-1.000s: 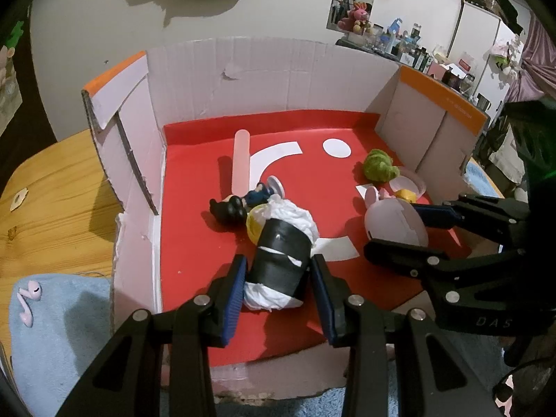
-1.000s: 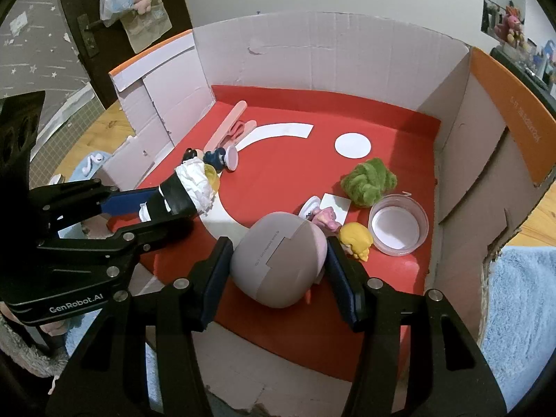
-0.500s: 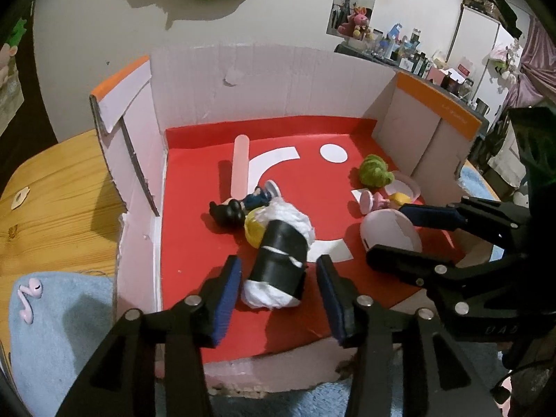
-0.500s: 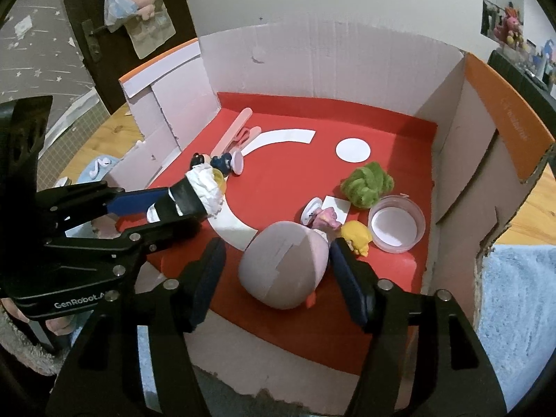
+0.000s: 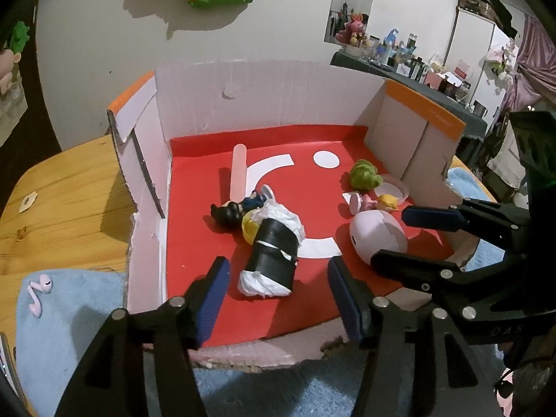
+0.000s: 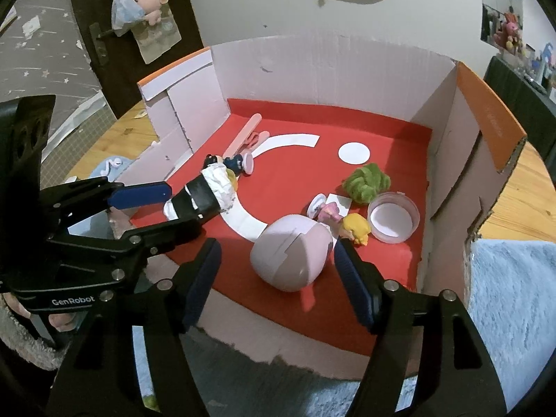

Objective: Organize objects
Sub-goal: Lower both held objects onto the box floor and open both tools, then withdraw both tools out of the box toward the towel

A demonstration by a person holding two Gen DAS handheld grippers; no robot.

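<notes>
A white paper bundle wrapped in black tape [image 5: 274, 257] lies on the red floor of a cardboard box [image 5: 194, 243]. My left gripper [image 5: 276, 267] straddles it with its jaws opening, and both pads stand clear of the bundle. To the right, a pale pink egg-shaped shell [image 6: 290, 255] rests on the same floor. My right gripper [image 6: 278, 248] is around the shell, its jaws also opening, with gaps on both sides. In the right wrist view, the left gripper [image 6: 186, 205] and the bundle [image 6: 201, 194] are at the left.
A dark-haired figurine [image 5: 236, 208] and a pink tube [image 5: 239, 170] lie behind the bundle. A green fuzzy ball [image 6: 368, 182], a clear round tub [image 6: 394, 215] and a yellow-haired figurine [image 6: 347, 222] crowd the right wall. Pink earbuds [image 5: 38, 293] lie on a blue towel outside the box.
Both pairs of jaws have spread. The left pads came off the bundle and the right pads came off the egg-shaped shell; both things now lie free on the red floor.
</notes>
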